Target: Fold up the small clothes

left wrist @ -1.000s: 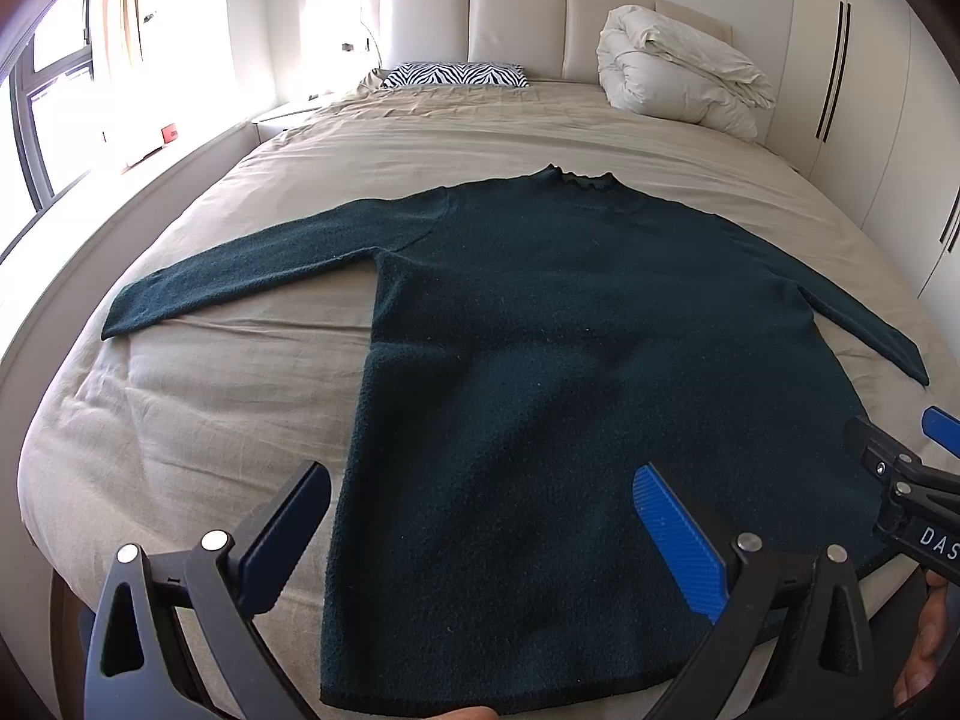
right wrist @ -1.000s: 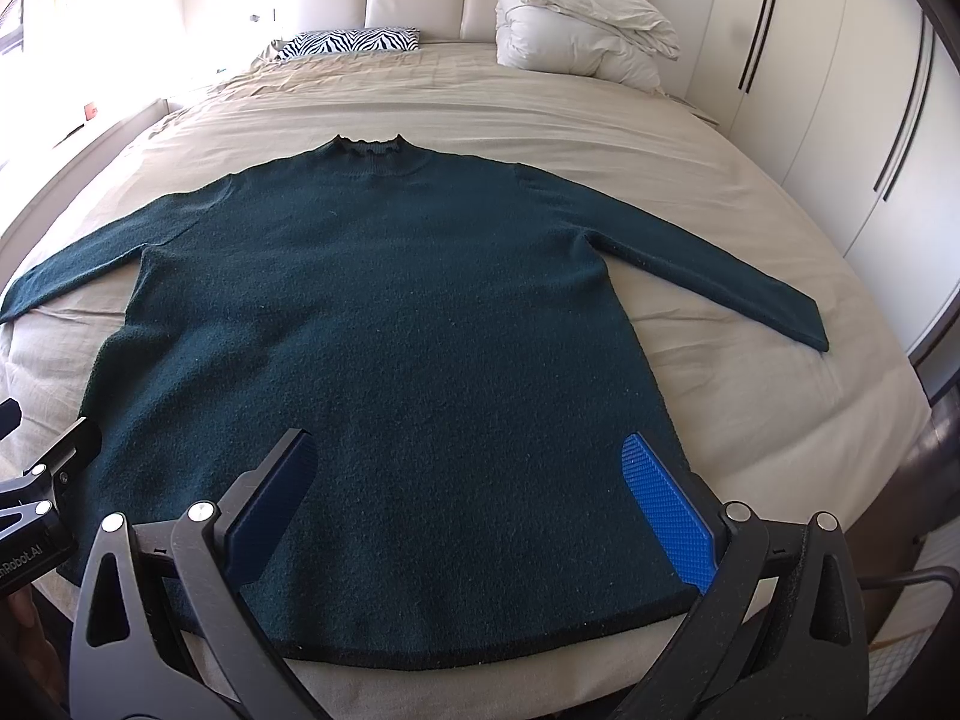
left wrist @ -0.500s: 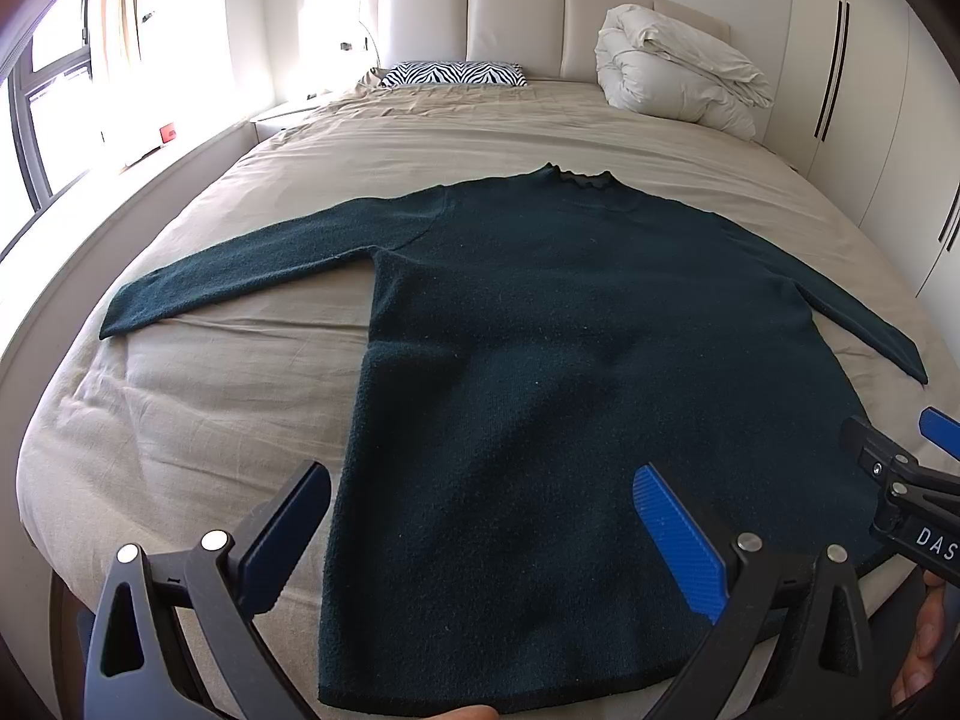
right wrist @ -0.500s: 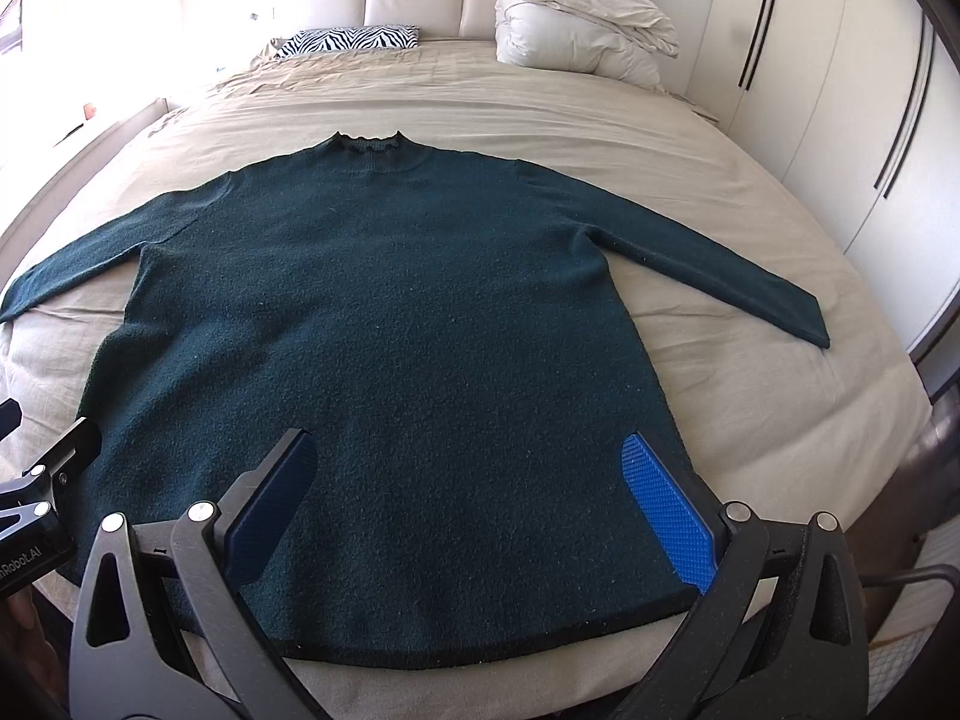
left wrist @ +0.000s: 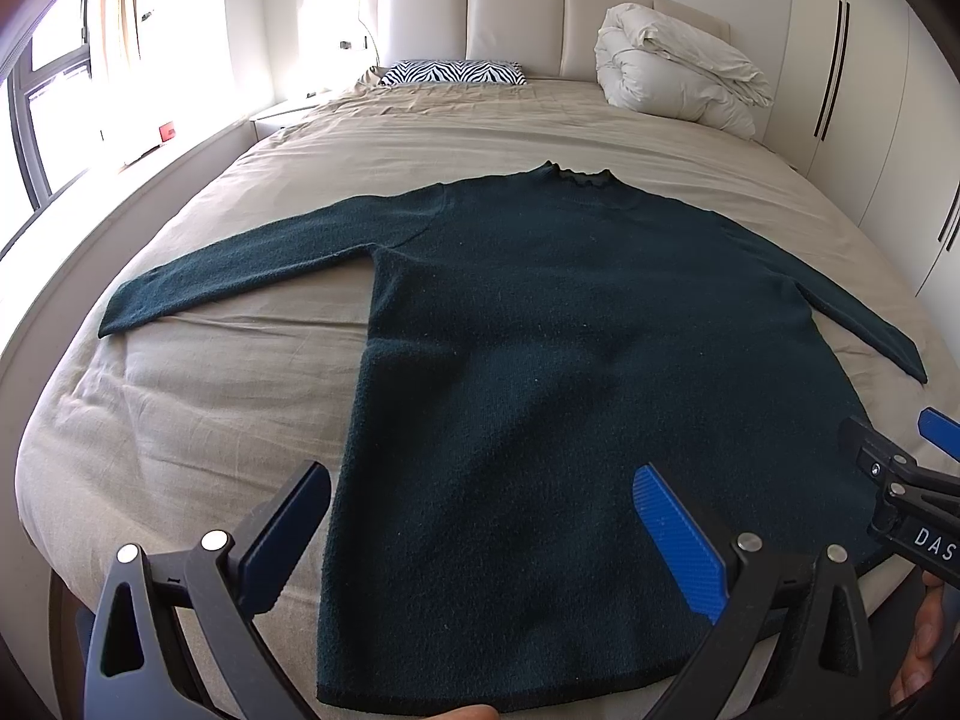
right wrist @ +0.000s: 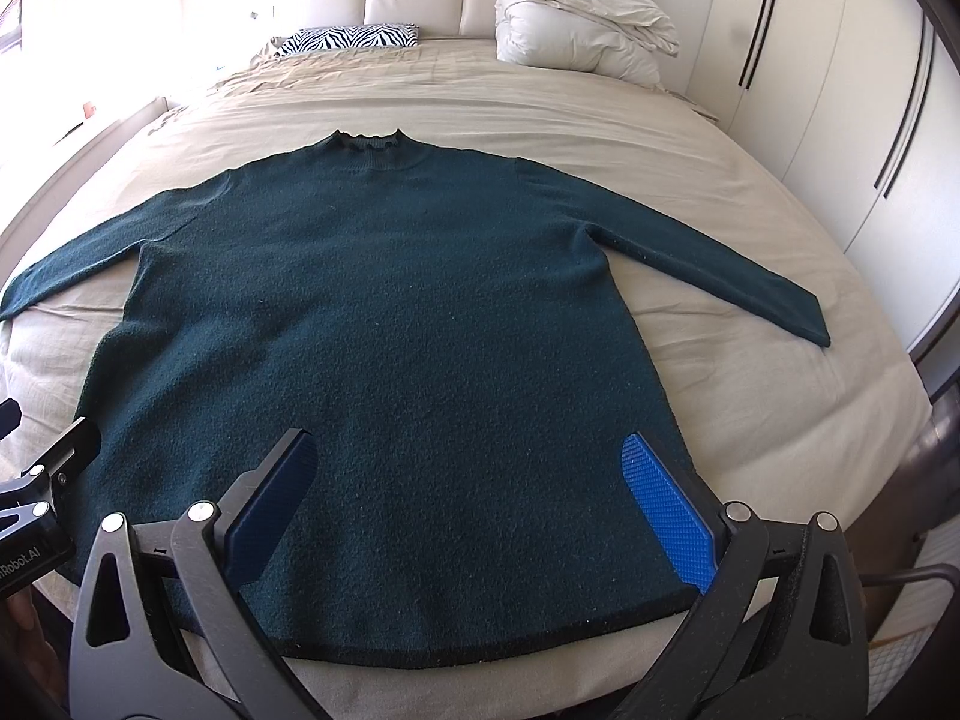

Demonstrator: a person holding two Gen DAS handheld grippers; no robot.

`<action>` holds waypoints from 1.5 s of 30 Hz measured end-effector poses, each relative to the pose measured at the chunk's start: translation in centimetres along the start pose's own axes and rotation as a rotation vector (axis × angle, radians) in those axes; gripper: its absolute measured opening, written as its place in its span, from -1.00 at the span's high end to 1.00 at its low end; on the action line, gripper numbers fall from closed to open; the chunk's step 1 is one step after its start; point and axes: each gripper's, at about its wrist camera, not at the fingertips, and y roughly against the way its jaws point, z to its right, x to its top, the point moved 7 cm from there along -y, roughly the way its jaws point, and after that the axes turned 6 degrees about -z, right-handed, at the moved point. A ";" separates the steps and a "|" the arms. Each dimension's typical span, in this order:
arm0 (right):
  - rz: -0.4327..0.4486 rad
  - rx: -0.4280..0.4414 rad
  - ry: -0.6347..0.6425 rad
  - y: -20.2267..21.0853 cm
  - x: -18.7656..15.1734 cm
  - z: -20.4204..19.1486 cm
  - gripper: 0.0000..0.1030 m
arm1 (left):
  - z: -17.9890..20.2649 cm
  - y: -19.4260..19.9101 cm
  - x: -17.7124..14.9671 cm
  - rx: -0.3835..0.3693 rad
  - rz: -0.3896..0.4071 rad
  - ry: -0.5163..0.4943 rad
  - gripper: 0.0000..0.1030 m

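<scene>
A dark teal knit sweater [left wrist: 540,360] [right wrist: 384,324] lies flat and face up on the beige bed, sleeves spread to both sides, collar toward the headboard, hem nearest me. My left gripper [left wrist: 480,504] hovers open above the hem's left half, its jaws wide apart with nothing between them. My right gripper [right wrist: 468,480] hovers open above the hem's right half, also empty. The right gripper's tip shows at the right edge of the left wrist view, and the left gripper's tip at the left edge of the right wrist view.
The bed [left wrist: 180,420] has a padded headboard [left wrist: 516,18], a zebra-print pillow [left wrist: 453,73] and a bundled white duvet [left wrist: 678,81] at its far end. White wardrobes [right wrist: 840,90] line the right side; a window ledge [left wrist: 120,162] runs along the left.
</scene>
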 end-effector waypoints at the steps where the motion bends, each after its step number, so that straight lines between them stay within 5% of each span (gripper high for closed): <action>1: -0.001 0.000 0.000 0.0 0.0 0.0 -1.00 | 0.0 0.0 0.0 -0.001 0.000 0.000 -1.00; 33: -0.017 -0.002 0.001 -1.3 -0.3 -0.1 -1.00 | 0.3 0.4 0.1 -0.033 0.018 0.011 -1.00; 41: -0.016 0.025 -0.036 -1.8 0.2 0.9 -1.00 | -0.5 -0.6 0.3 -0.161 -0.020 0.077 -1.00; 45: 0.028 0.089 -0.152 -2.1 1.4 4.7 -1.00 | -0.6 -1.2 1.2 -0.258 -0.015 0.104 -1.00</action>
